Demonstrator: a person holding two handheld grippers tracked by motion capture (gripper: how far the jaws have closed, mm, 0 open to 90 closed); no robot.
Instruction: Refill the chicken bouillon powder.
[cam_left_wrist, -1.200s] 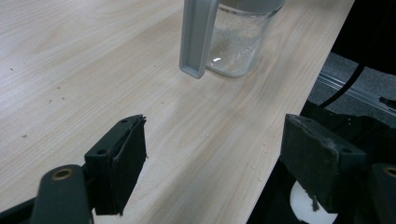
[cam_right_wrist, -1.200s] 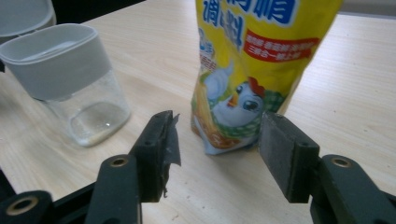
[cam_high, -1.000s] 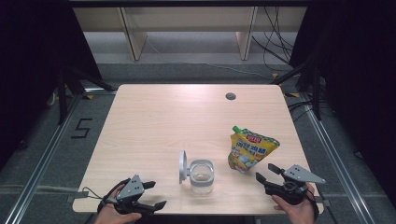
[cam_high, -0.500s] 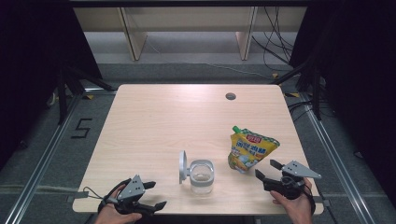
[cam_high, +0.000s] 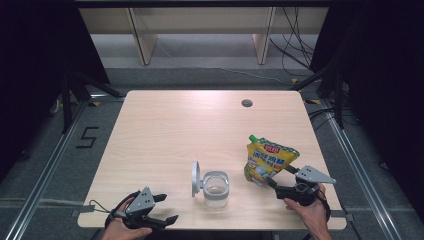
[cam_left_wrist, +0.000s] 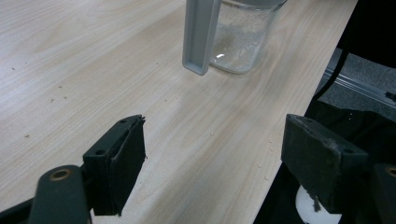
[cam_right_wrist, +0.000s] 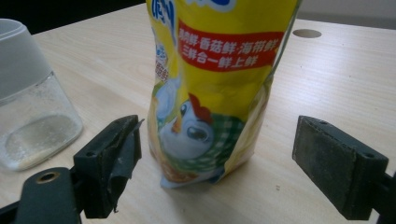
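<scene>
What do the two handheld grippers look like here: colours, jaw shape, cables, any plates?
Both are black. The left gripper and right gripper each carry a grey three-cornered plate on top. Their jaws are flat, blocky black pads with small screw holes, worn and frayed at the edges. A thin dark cable trails from the left one. No sleeves are visible at the hands.

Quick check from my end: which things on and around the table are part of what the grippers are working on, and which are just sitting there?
In the job:
- yellow pouch, standing between the open right gripper jaws, pads not touching it
- glass jar with its grey lid flipped up
- left gripper, open, nothing between its jaws

Just there:
- cable hole in the table
- floor marking "5"
</scene>
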